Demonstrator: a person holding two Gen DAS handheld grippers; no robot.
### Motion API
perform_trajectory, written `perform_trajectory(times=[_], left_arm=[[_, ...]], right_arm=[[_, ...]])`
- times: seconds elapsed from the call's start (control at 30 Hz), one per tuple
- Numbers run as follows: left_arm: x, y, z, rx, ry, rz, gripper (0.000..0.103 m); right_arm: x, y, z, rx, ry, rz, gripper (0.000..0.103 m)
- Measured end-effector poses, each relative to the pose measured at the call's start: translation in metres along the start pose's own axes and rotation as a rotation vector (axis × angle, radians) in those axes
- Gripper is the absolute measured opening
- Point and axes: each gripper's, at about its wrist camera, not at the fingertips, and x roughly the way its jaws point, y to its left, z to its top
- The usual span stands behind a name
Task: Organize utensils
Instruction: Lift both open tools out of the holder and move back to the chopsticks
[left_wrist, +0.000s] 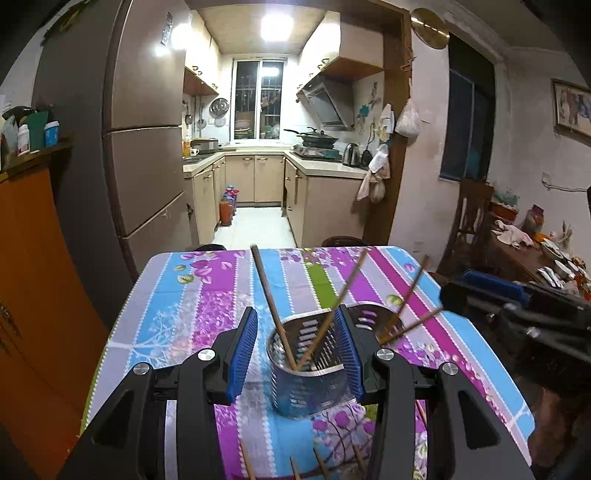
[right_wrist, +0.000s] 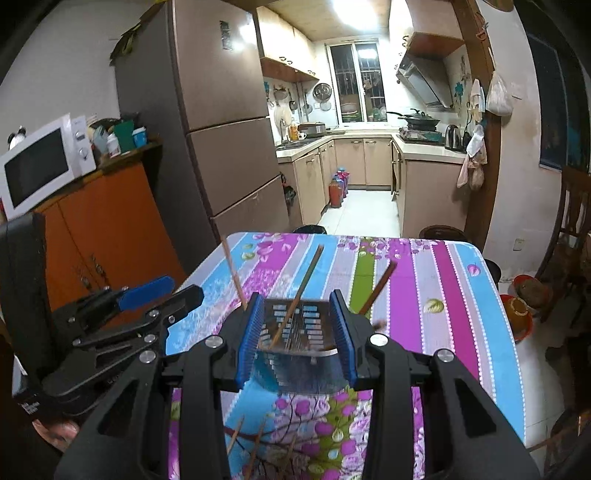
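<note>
A slotted steel utensil holder (left_wrist: 310, 373) stands on the striped floral tablecloth (left_wrist: 207, 295); it also shows in the right wrist view (right_wrist: 299, 332). Several wooden chopsticks (left_wrist: 271, 302) lean in it. More chopsticks (left_wrist: 321, 463) lie loose on the cloth at the near edge, seen too in the right wrist view (right_wrist: 236, 434). My left gripper (left_wrist: 301, 350) is open, its blue pads either side of the holder. My right gripper (right_wrist: 297, 338) is open just behind the holder, nothing held. It appears at the right of the left wrist view (left_wrist: 517, 306).
The table's far edge faces a kitchen doorway. A brown fridge (right_wrist: 221, 122) and an orange cabinet (right_wrist: 107, 229) with a microwave (right_wrist: 40, 162) stand left. A wooden chair (left_wrist: 469, 218) and a cluttered side table (left_wrist: 535, 251) stand right. Dark stools (right_wrist: 441, 233) sit beyond the table.
</note>
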Motion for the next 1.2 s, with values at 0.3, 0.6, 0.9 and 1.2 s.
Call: perform_trajectory(times=[0.3,0.6,0.9,1.2], left_arm=[[-0.031,-0.014,-0.046,0.034,-0.011,0.014,0.045],[-0.084,-0.009,-0.118,0.055,-0.016,0.039,0.045],[-0.116,-0.007,-0.209,0.048,0.021,0.066,0.045],[-0.138,-0.02,-0.265,0.134,0.023,0.071,0.045]], right_arm=[[-0.022,0.01,-0.046,-0.031,-0.004,-0.014,0.035],[-0.072,0.012,-0.12,-0.044,-0.009,-0.035,0.035],[-0.1,0.002,-0.191,0.026,0.006,-0.063,0.035],[-0.113,0.017,-0.258,-0.035,0.083,-0.086,0.035]])
